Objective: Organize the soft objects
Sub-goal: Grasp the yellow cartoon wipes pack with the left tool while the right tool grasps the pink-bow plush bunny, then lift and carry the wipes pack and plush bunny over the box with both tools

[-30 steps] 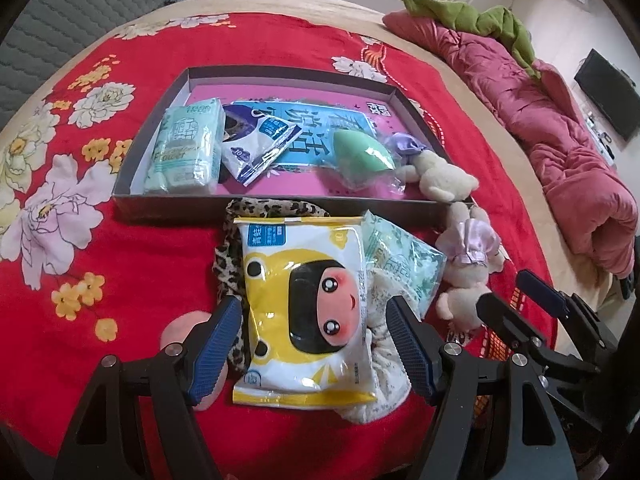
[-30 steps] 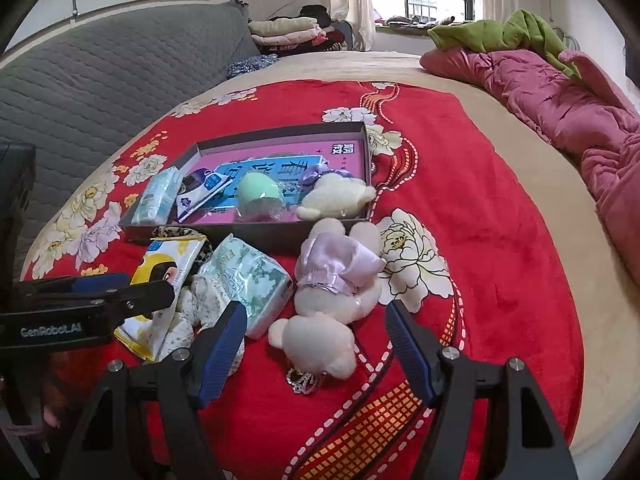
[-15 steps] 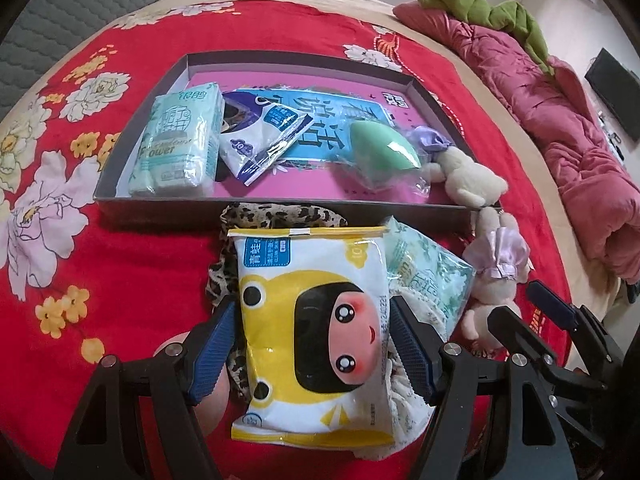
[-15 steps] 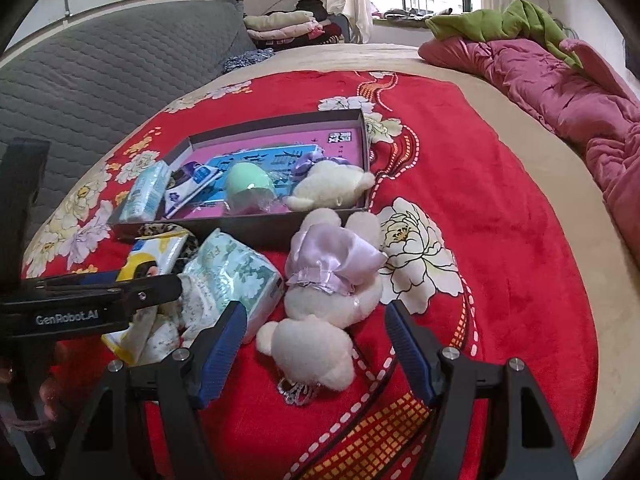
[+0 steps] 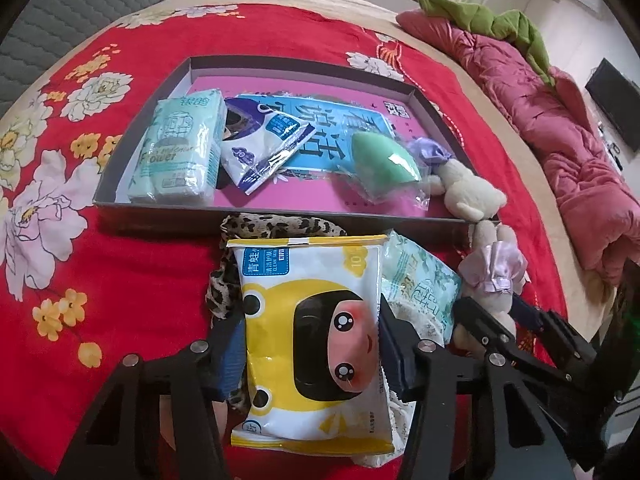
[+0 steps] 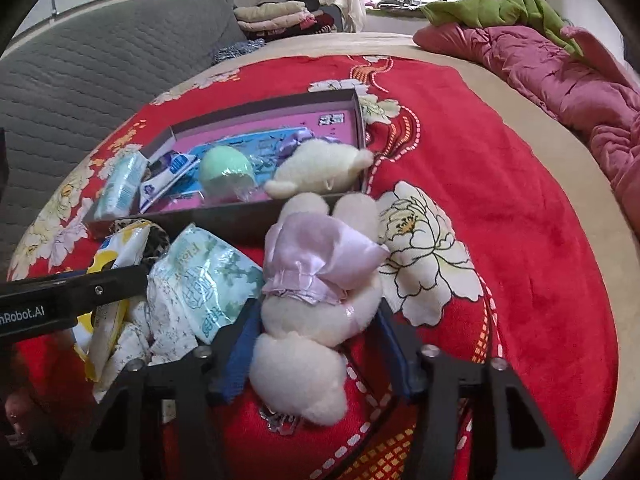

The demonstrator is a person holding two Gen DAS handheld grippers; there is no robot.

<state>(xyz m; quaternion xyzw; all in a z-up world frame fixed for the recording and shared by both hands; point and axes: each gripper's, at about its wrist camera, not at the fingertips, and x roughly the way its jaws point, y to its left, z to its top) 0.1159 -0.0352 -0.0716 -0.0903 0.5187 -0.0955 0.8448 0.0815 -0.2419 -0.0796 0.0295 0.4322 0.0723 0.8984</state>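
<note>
Left gripper [image 5: 310,354] jaws closing around yellow wipes pack [image 5: 314,336] on red blanket [image 5: 120,264], pads at its edges; firm squeeze not clear. Leopard cloth [image 5: 228,280] mostly hidden under the pack. Right gripper [image 6: 314,354] jaws closing on plush toy [image 6: 316,312], pads touching its sides; face hidden. Both lie just before the tray [image 5: 280,222]. Green tissue pack [image 6: 216,280] partly covered.

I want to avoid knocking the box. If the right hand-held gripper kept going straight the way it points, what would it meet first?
The plush toy in the lilac dress: it already lies between the closing jaws of the right hand-held gripper. The box lies beyond it.
</note>
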